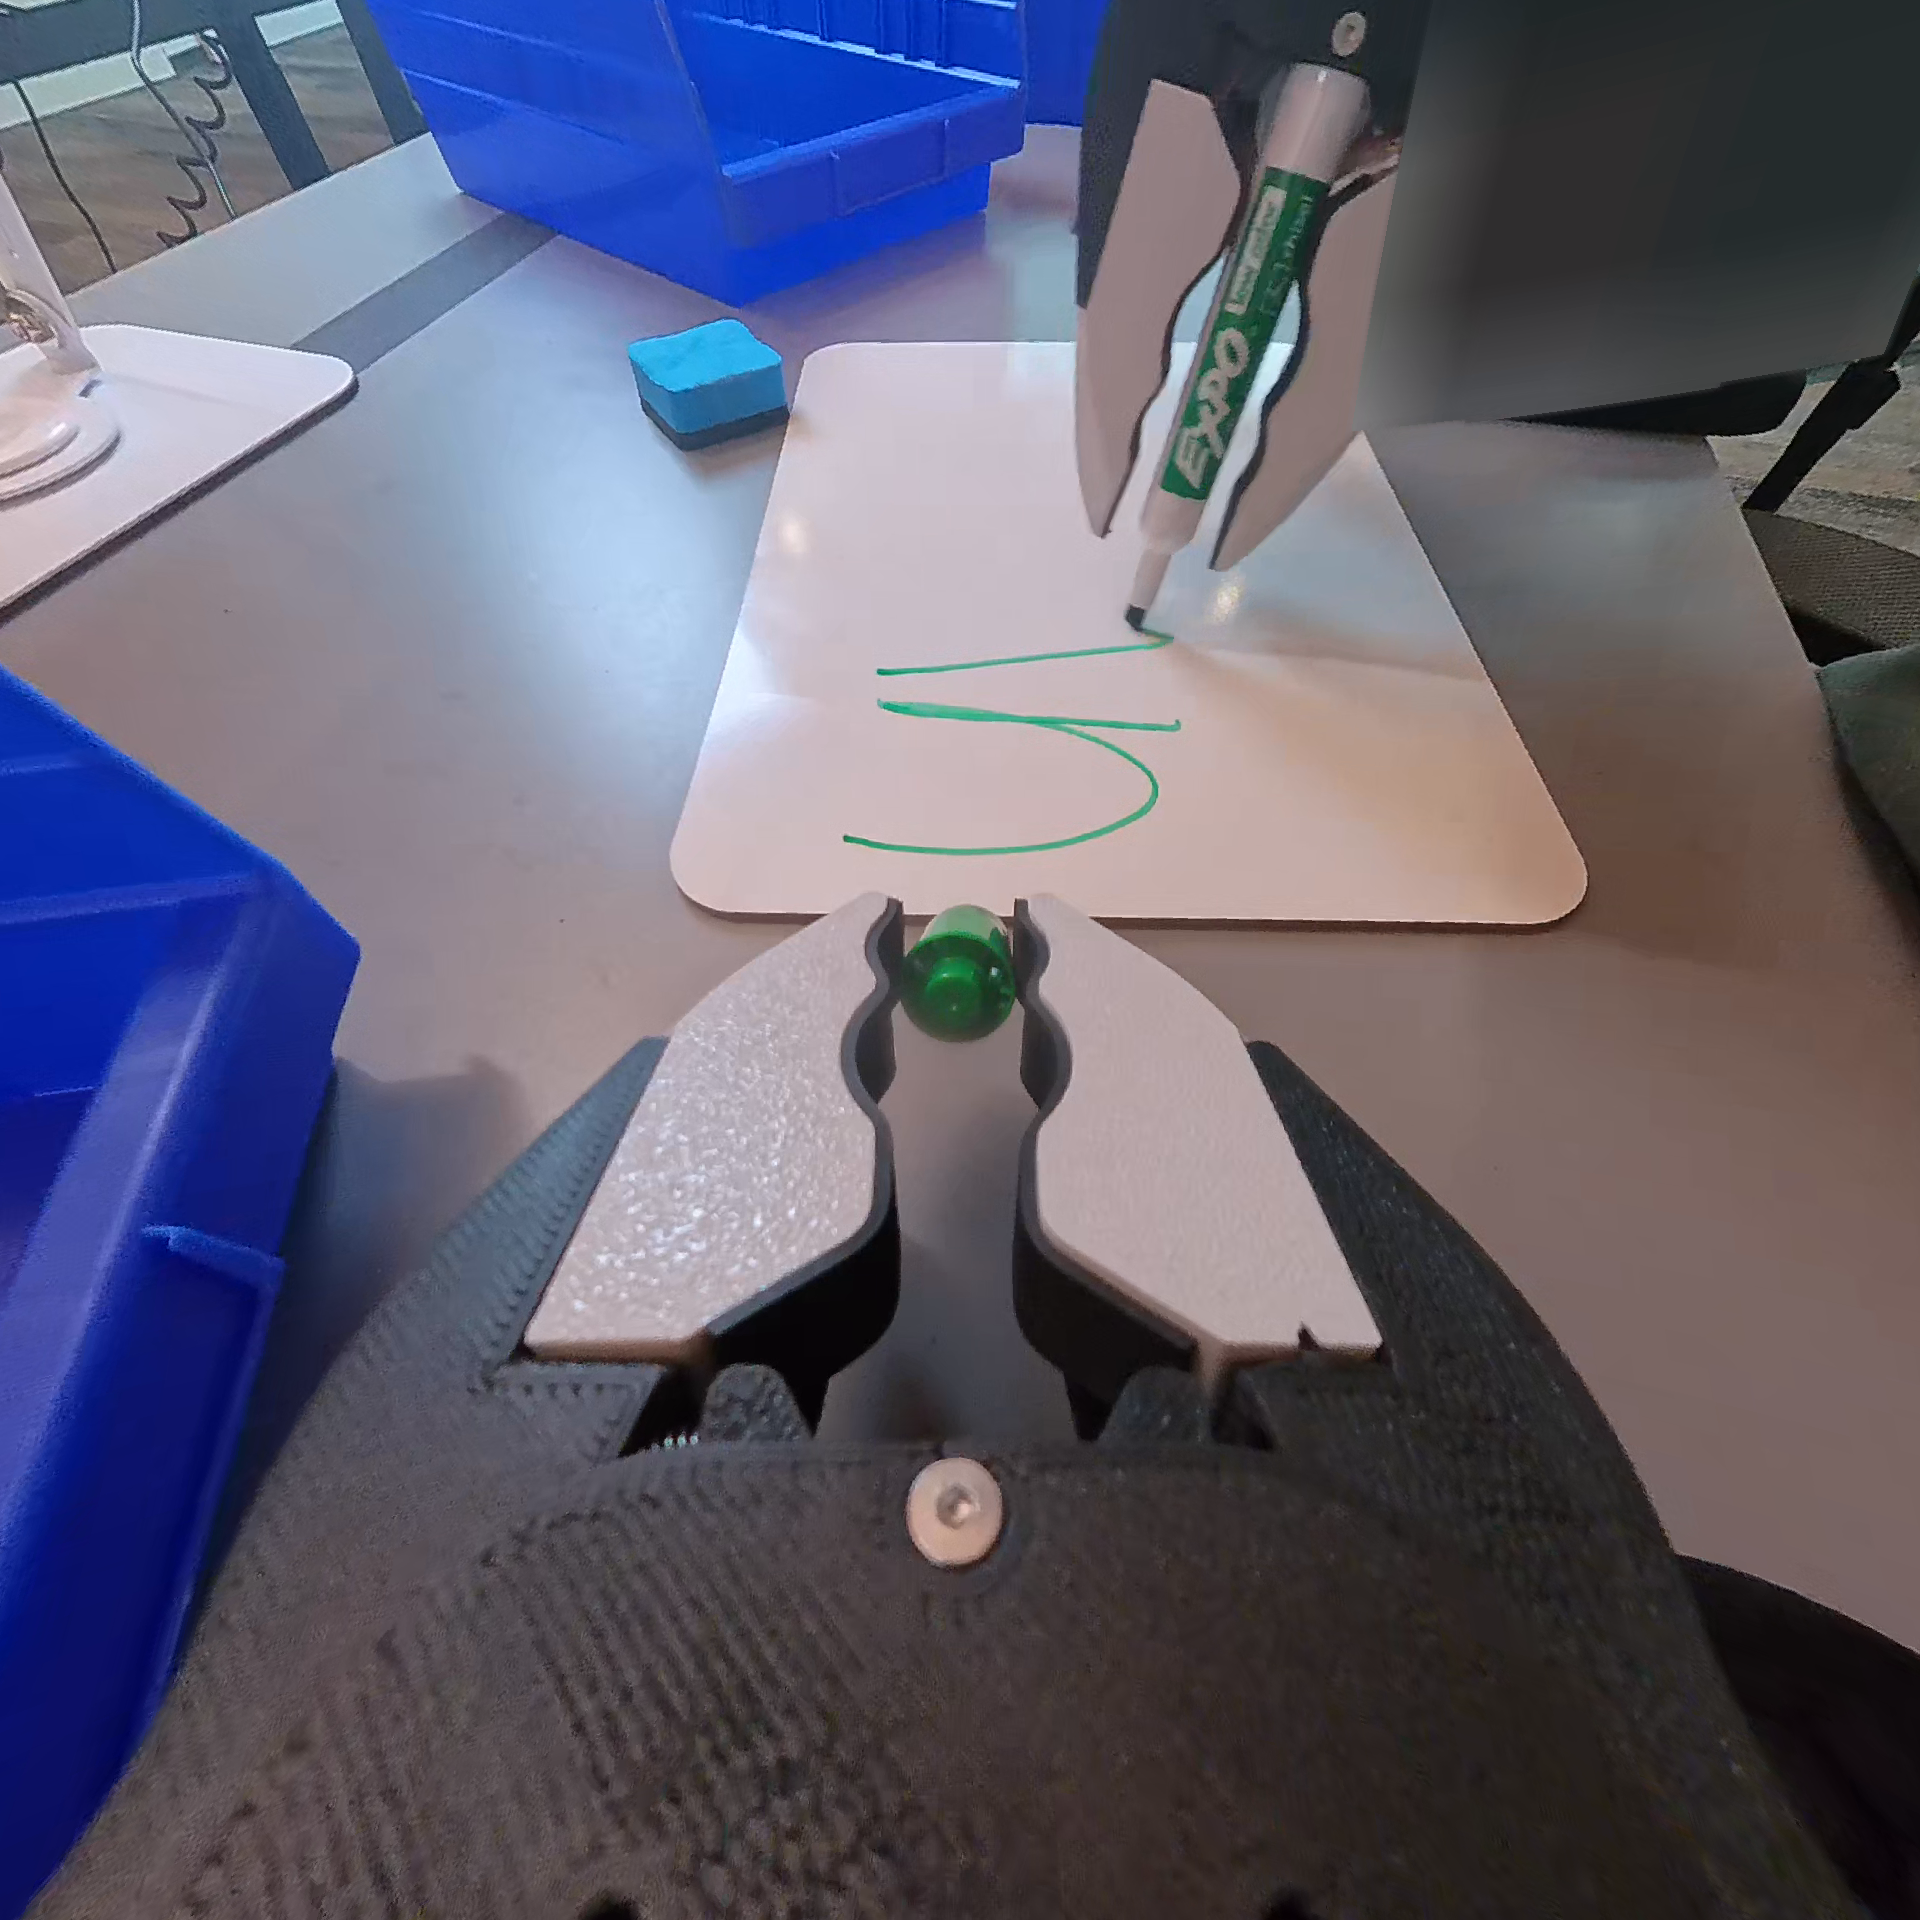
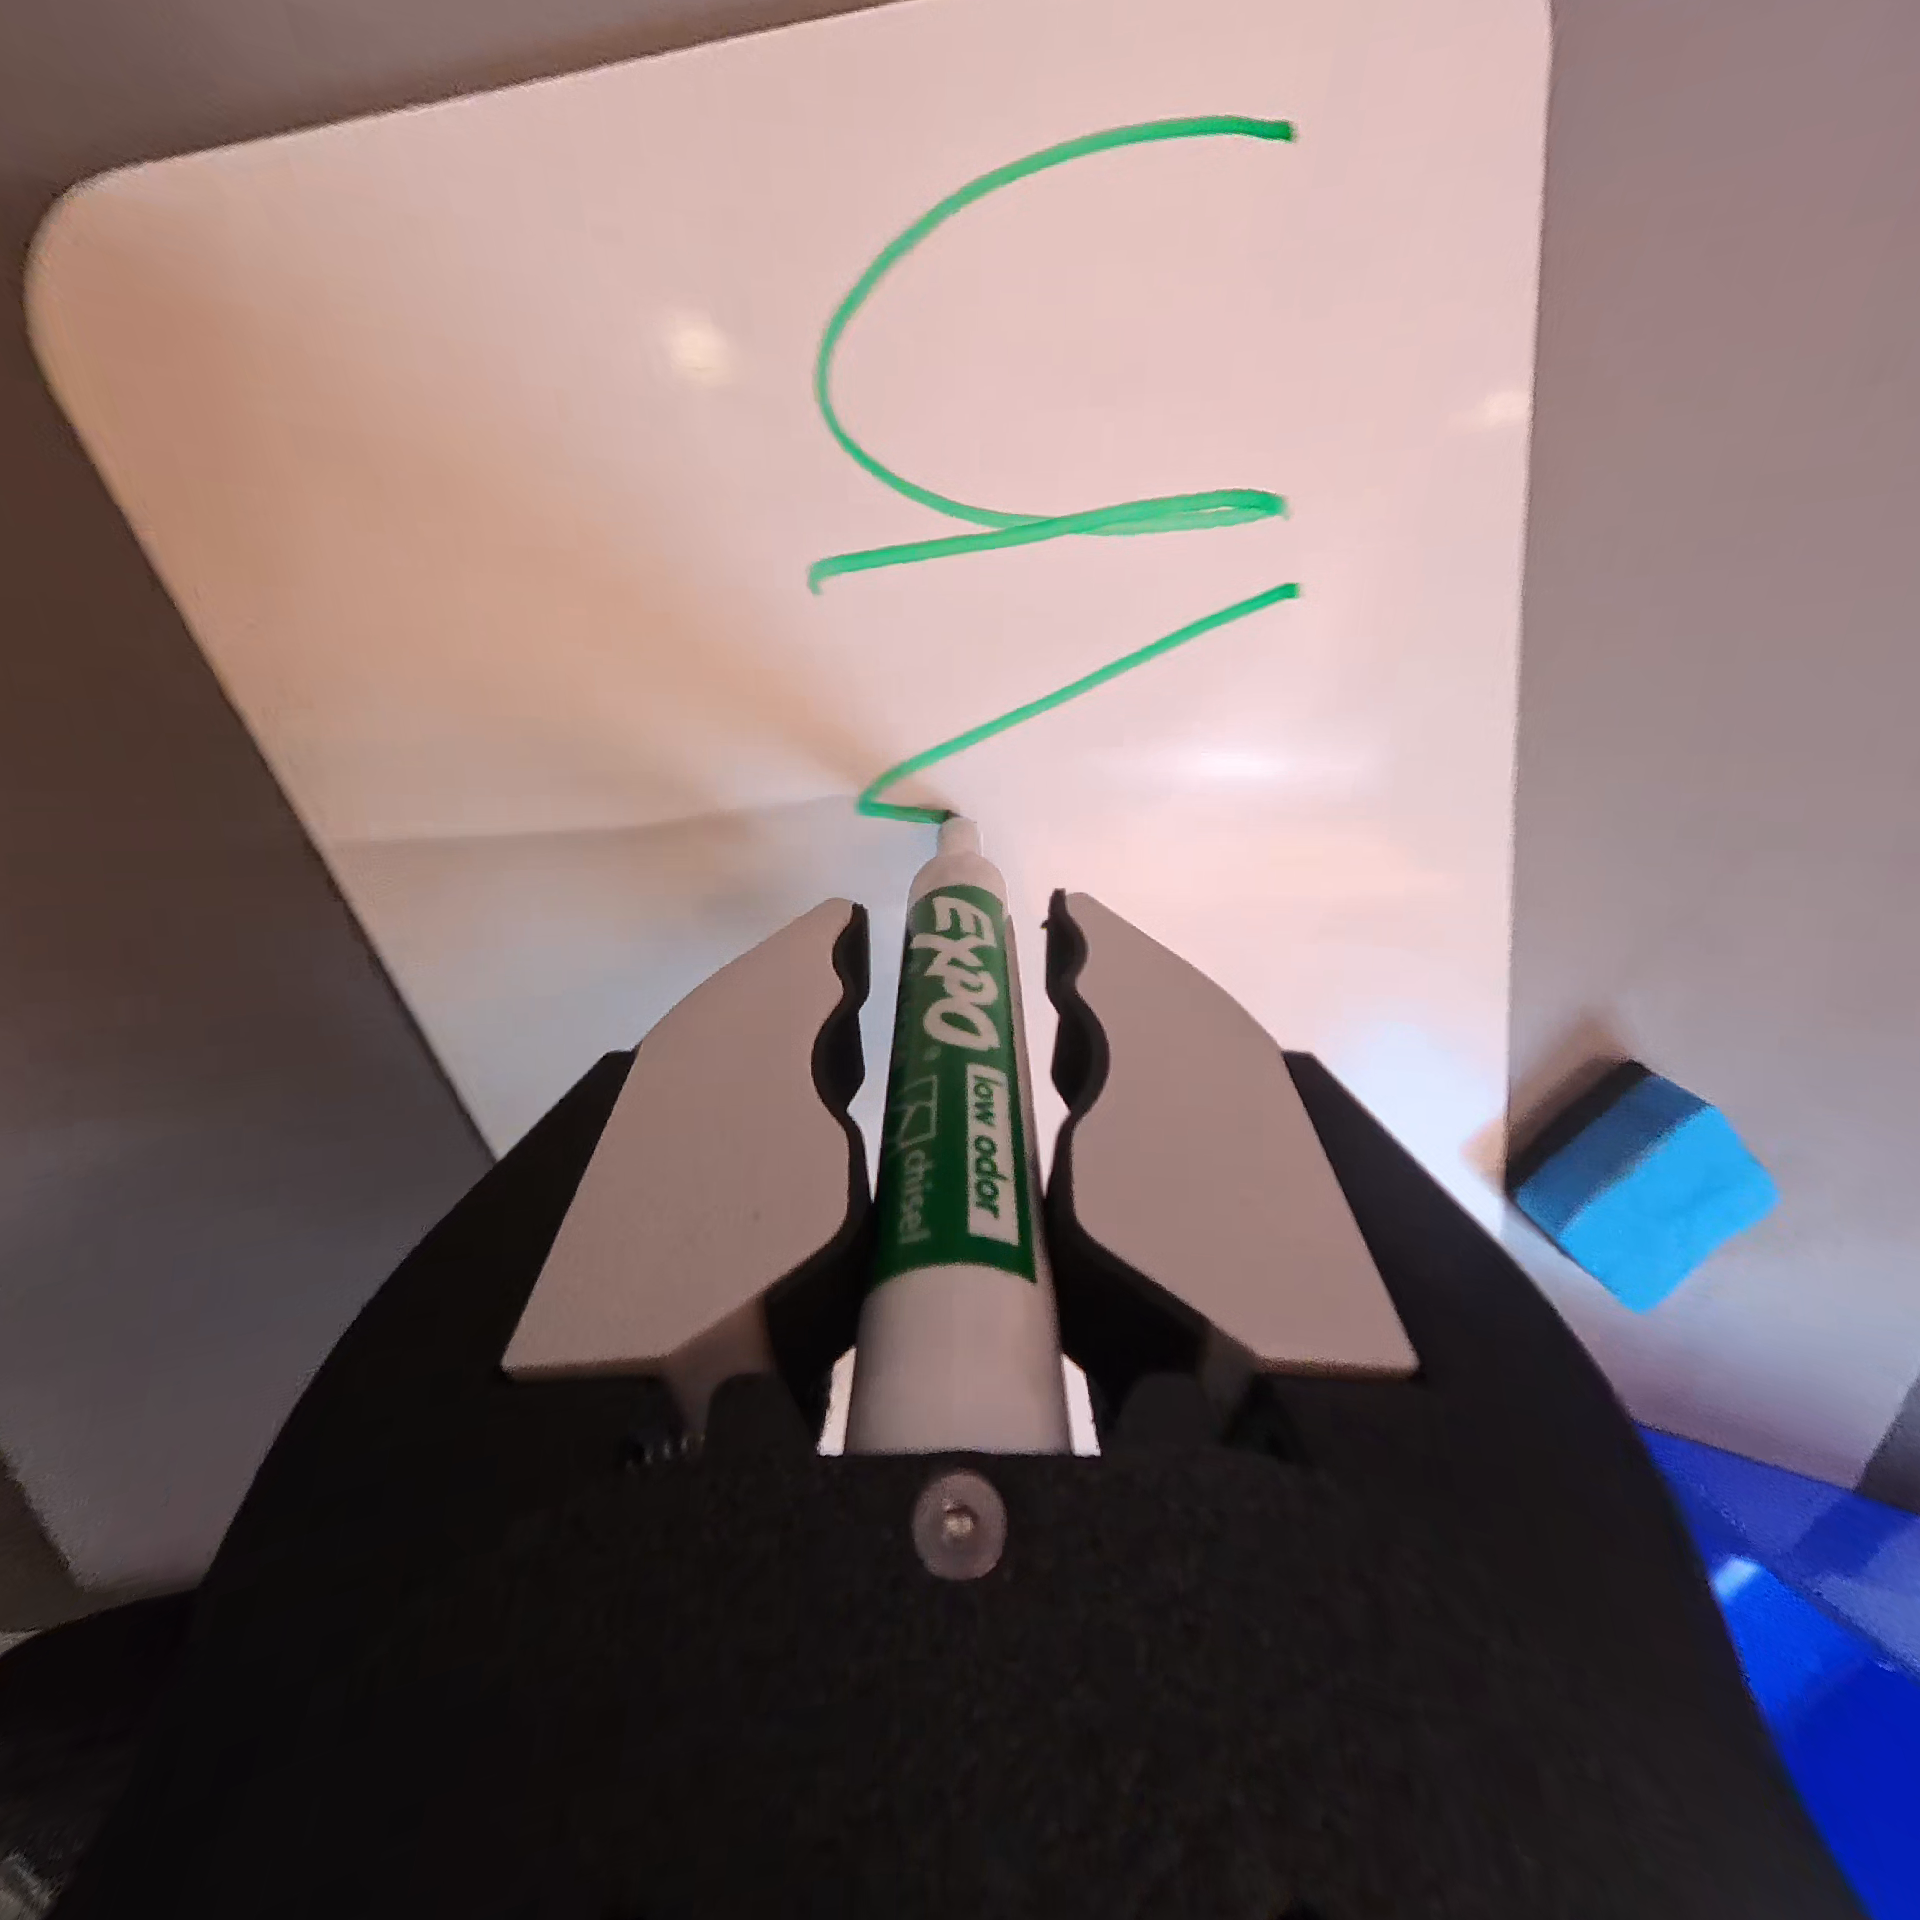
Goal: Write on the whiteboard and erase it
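Right gripper point(image 2: 956, 914) clamps the marker point(image 2: 951, 1143), long axis along its fingers, tip touching the glossy round-cornered whiteboard point(image 1: 1299, 790) at the end of the green line point(image 1: 1039, 727). Left gripper point(image 1: 956, 914) pinches the smooth green cap point(image 1: 956, 987) just off the board's near edge. Spongy blue eraser point(image 1: 707, 379), probably felt-backed, sits beside the far left corner, nearer the left gripper

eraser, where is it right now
The eraser lies on the table just off the whiteboard's far left corner in the left wrist view, near the blue bin; neither hand-held gripper touches it.
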`<state>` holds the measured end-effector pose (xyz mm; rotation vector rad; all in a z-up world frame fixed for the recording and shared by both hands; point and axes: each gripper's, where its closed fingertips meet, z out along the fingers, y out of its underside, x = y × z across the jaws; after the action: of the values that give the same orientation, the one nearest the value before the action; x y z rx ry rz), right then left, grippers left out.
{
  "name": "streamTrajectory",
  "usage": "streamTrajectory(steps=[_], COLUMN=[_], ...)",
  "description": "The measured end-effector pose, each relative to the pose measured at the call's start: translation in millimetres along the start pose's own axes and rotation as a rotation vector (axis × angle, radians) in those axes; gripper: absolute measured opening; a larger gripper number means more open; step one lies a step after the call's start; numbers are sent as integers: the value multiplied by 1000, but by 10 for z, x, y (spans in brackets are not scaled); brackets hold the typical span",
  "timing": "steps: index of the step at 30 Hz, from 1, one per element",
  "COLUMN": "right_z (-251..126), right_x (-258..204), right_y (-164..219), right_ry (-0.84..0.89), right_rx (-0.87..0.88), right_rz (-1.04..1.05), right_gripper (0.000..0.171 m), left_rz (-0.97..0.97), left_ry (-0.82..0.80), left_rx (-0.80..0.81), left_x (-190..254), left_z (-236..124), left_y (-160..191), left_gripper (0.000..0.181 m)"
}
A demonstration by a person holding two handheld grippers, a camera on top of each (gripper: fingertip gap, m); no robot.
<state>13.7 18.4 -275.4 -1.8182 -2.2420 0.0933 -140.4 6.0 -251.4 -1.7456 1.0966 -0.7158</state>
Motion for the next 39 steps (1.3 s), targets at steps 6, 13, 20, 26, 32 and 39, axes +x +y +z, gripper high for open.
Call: streamTrajectory(steps=[6, 13, 20, 26, 32, 39], right_z=[74, 74, 8, 84, 40, -51], right_x=[473, 677, 676, 731, 480, 110], right_y=[13, -2, 75, 98, 194, 312], right_ry=[83, 87, 105, 109, 55, -8], right_rx=[-29, 23, 45, 26, -9, -46], right_rz=[-3, 47, 93, 93, 85, 65], right_gripper=[33, 33, 33, 34, 33, 33], left_rz=[-4, -9, 8, 11, 11, 5], left_ry=[3, 5, -2, -4, 0, 1], left_rx=[1, 3, -7, -5, -7, -7], left_x=[-3, -8, -5, -5, 0, -5], left_z=[-2, -4, 6, 4, 4, 5], left_y=[1, 0, 10, 9, 10, 9], left_gripper=[20, 20, 20, 20, 20, 20])
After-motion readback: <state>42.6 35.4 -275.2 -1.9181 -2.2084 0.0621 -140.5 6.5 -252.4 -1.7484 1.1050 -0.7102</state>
